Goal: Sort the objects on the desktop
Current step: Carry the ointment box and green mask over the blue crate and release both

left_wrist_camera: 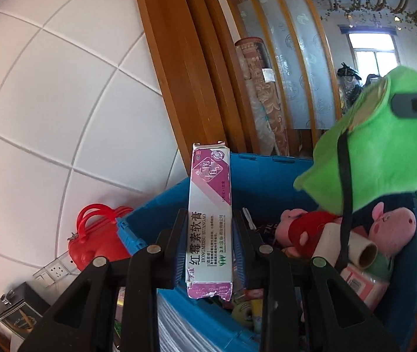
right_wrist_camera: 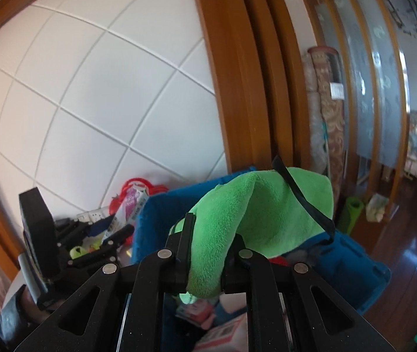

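1. The left gripper (left_wrist_camera: 209, 234) is squeezing a long white and purple ointment box (left_wrist_camera: 209, 220) between its two black fingers. The box is standing up straight, with its top poking out past the fingertips.
2. The right gripper (right_wrist_camera: 208, 252) is pinching a fuzzy green cloth (right_wrist_camera: 255, 211) tight. A black strap (right_wrist_camera: 305, 202) is running across the cloth and hanging off its far side.
3. Both held things are hanging in the air over a big blue bin (left_wrist_camera: 267, 176).
4. In the left view, the green cloth is sitting to the right of the box, with the tip of the other gripper clamped on it.
5. Inside the bin, two pink pig plush toys (left_wrist_camera: 390, 228) are lying next to a cardboard tube (left_wrist_camera: 352, 246) and a pink pack (left_wrist_camera: 364, 287).
6. A red bag (left_wrist_camera: 96, 234) with round handles is sitting just left of the bin, by a white tiled wall (left_wrist_camera: 61, 102).
7. A wall socket (left_wrist_camera: 52, 271) is showing below the red bag.
8. A brown wooden frame (right_wrist_camera: 237, 73) is standing behind the bin.
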Tool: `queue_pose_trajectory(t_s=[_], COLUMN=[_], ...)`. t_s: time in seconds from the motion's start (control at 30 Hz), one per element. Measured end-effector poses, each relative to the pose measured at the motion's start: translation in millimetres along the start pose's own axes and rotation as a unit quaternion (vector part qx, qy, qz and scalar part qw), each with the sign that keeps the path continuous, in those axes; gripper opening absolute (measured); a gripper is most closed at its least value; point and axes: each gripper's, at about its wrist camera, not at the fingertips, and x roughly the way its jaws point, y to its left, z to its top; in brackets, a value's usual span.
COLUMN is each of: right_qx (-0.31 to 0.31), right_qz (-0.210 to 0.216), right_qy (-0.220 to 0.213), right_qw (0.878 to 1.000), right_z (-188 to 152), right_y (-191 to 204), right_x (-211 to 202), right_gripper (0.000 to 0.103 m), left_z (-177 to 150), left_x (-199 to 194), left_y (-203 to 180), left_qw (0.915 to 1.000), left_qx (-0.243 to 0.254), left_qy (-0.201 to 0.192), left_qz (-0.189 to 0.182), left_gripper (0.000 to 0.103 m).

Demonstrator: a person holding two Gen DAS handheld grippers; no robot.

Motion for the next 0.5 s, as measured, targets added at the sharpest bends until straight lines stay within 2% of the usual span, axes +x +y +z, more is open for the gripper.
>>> queue_pose_trajectory(t_s=[0.1, 0.13, 0.17, 0.2, 0.23, 0.33, 0.5], right_qx=[0.024, 0.038, 0.046, 0.053, 0.051, 0.037, 0.057], right_qz=[0.030, 0.044, 0.051, 0.052, 0.051, 0.043, 0.086], right_qy=[0.038, 0.058, 0.068, 0.075, 0.074, 0.057, 0.051], right_qw=[0.999, 0.997, 0.995, 0.994, 0.995, 0.997, 0.993], right_z=[6, 8, 7, 6, 7, 7, 2], right_y=[-26, -32, -35, -36, -38, -38, -44], right_x=[20, 32, 40, 45, 44, 39, 33], right_gripper=[0.021, 0.033, 0.054, 0.064, 0.069, 0.074, 0.085], left_z=[14, 19, 21, 23, 23, 21, 13], left_x=[10, 11, 12, 11, 9, 4, -7], left_y=[-7, -8, -8, -9, -9, -11, -7], left_qw=[0.9999, 0.9998, 0.9995, 0.9989, 0.9980, 0.9963, 0.9942], left_qx=[-0.009, -0.014, -0.018, -0.021, -0.024, -0.021, -0.029], left_qy=[0.007, 0.008, 0.006, 0.002, -0.006, -0.015, -0.006], left_qz=[0.002, 0.009, 0.024, 0.041, 0.058, 0.082, 0.104], left_gripper=[0.032, 0.042, 0.061, 0.070, 0.084, 0.086, 0.086])
